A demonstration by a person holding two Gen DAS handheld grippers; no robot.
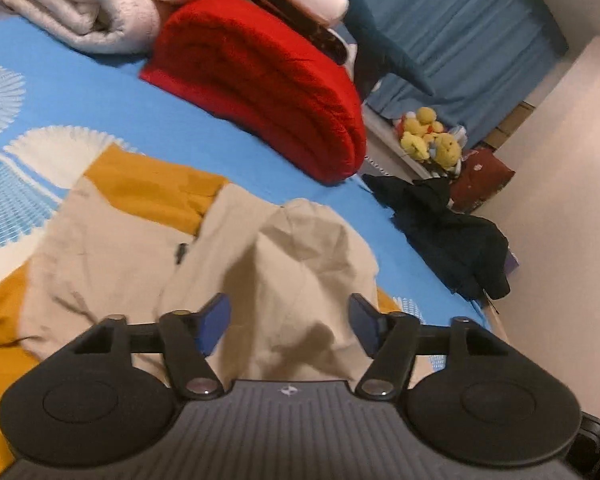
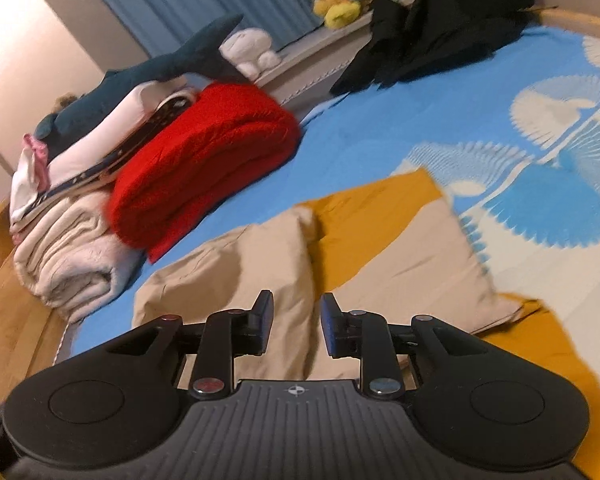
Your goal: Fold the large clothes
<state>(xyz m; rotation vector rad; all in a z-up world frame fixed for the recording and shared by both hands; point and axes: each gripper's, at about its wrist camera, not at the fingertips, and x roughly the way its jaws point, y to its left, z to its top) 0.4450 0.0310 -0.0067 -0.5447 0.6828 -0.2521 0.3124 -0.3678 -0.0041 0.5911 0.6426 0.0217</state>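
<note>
A beige garment (image 1: 112,256) lies crumpled on top of a mustard-yellow garment (image 1: 156,188) on the blue patterned bed sheet (image 1: 100,92). My left gripper (image 1: 290,320) is open and empty, hovering just above a raised beige fold (image 1: 308,248). In the right wrist view the beige garment (image 2: 252,264) and the mustard-yellow garment (image 2: 372,216) lie ahead. My right gripper (image 2: 296,324) is open with a narrower gap, empty, above the beige cloth.
A folded red blanket (image 1: 268,92) and a rolled cream blanket (image 1: 88,8) lie at the head of the bed. A black garment (image 1: 452,232) hangs over the bed edge. Yellow plush toys (image 1: 428,136) sit by blue curtains (image 1: 460,40). A plush shark (image 2: 168,68) lies on stacked bedding.
</note>
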